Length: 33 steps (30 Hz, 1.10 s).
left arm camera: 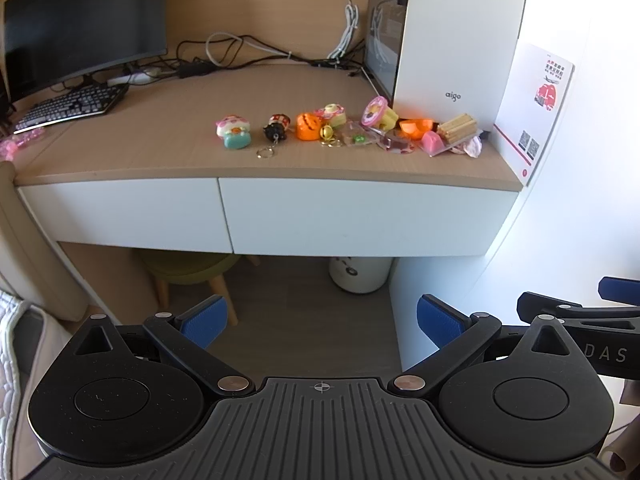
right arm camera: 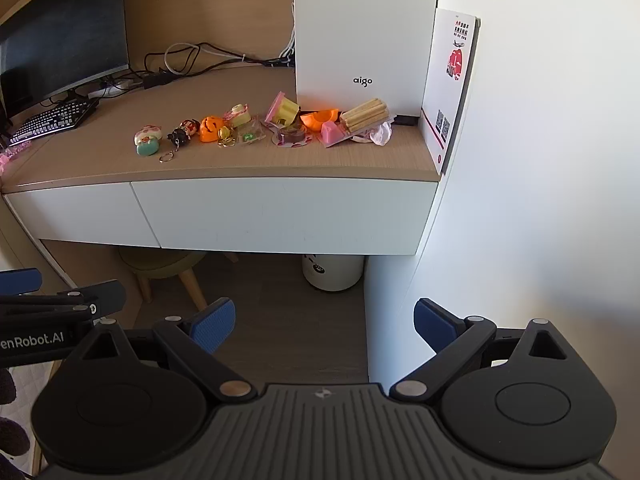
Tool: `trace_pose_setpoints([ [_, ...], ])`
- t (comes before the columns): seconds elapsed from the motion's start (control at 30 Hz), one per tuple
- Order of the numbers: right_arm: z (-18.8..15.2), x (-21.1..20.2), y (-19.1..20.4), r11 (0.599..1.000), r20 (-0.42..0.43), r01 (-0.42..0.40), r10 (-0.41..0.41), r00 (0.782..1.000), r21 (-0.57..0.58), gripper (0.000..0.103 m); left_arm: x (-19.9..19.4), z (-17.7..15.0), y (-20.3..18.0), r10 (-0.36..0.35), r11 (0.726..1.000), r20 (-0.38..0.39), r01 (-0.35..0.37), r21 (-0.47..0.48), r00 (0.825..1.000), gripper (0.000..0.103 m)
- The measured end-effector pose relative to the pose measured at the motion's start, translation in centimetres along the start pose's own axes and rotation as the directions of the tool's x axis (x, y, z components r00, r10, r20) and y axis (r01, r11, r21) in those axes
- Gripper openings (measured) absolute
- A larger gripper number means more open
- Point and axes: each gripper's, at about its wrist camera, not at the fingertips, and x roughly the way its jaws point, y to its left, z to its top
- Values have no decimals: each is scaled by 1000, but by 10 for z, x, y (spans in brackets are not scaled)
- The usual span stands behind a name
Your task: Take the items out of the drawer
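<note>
**Both drawers closed, trinkets lined up on the desk**

The right-hand drawer (left arm camera: 360, 216) sits flush under the wooden desk top (left arm camera: 160, 136), its white front closed, with the left-hand drawer (left arm camera: 124, 212) beside it, also closed. Both drawer fronts lie ahead of and above the two grippers, well apart from them.

The left gripper (left arm camera: 322, 322) hangs over the floor below the desk, its blue-padded fingers (left arm camera: 206, 322) spread wide with nothing between them. The right gripper (right arm camera: 324, 324) is likewise splayed and empty, just beside the left one, its blue pads (right arm camera: 214, 326) over the floor in front of the right drawer.

On the desk top above the right drawer runs a row of small items: a pink-and-teal squishy toy (left arm camera: 234, 132), a dark figure keychain (left arm camera: 276, 130) with its ring toward the desk edge, an orange pumpkin toy (left arm camera: 308, 126), a gold bell (left arm camera: 327, 133), a pink-lidded yellow toy (left arm camera: 380, 114) and a bundle of wafer sticks (left arm camera: 458, 126). Behind them stands a white computer case marked "aigo" (left arm camera: 452, 40); a leaflet (left arm camera: 534, 112) leans against the wall. A keyboard (left arm camera: 70, 106) and monitor (left arm camera: 80, 20) sit to the left. Under the desk stand a green stool (left arm camera: 188, 268) and a white bin (left arm camera: 360, 276).
</note>
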Motion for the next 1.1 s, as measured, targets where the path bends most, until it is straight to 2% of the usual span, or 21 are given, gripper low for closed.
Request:
trace_pose_setpoints([
  [1.1,1,0,0,1000,-6,-3,3,1000,-1,97,2,-1,1,0,1000,-8,0,-4,1000,103],
])
